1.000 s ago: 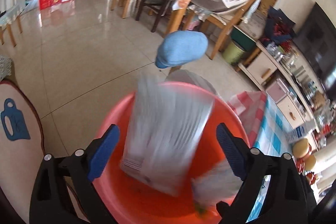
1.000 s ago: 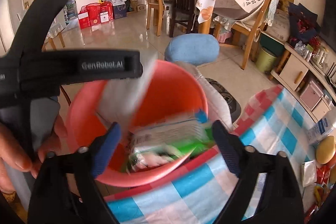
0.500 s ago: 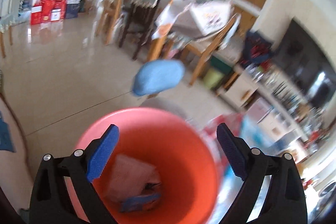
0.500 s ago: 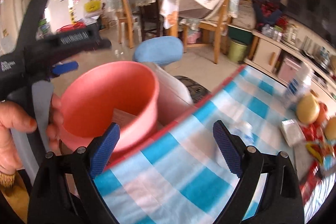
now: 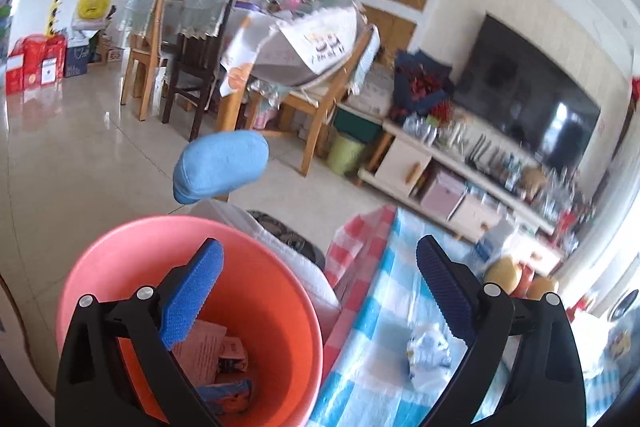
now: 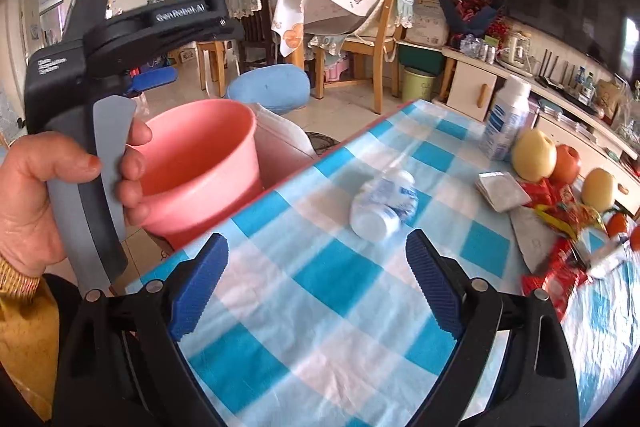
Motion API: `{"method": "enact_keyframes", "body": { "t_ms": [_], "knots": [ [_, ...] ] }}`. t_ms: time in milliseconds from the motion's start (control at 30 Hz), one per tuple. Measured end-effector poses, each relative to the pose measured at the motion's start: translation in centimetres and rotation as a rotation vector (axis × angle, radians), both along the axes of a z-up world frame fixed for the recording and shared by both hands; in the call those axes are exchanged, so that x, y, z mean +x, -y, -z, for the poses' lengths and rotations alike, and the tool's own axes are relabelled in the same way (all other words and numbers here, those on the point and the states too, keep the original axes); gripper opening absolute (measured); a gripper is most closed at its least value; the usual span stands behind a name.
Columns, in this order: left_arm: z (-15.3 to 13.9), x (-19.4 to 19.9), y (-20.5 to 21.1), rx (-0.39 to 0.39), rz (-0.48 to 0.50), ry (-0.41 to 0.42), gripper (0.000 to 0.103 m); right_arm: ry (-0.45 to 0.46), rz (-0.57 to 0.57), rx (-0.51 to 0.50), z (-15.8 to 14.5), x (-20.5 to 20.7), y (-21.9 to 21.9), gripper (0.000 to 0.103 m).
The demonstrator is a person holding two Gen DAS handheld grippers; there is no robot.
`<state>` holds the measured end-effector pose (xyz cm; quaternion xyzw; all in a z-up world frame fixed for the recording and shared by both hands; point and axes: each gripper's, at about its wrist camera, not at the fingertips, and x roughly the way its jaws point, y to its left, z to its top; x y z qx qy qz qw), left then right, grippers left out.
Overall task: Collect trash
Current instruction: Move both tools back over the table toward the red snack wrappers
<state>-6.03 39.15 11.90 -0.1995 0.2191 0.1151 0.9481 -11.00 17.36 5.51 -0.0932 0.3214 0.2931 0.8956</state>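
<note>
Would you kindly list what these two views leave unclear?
- Orange bin: its bottom is partly hidden by the left tongs in the left wrist view.
- Crumpled wrapper: its print is blurred in both views.
- Red snack packets: cut off by the right wrist view's edge.

The left hand-held gripper has its two blue-padded fingers spread wide apart with nothing between them. The right hand-held gripper is likewise spread wide and grips nothing. In the right wrist view, the person's left hand wraps around the grey handle of the left tool, fingers curled over its front edge.
</note>
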Motion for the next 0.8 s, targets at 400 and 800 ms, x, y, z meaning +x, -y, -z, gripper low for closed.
{"method": "enact_keyframes", "body": {
  "t_ms": [400,800],
  "knots": [
    [0.7,1.9,5.2,0.102,0.119,-0.140,0.096,0.005,0.110,0.020,0.4,-1.3,6.0,0.096],
    [1.4,2.7,11.2,0.254,0.222,-0.161,0.096,-0.019,0.214,0.106,-0.1,-1.0,12.5,0.097]
  ]
}}
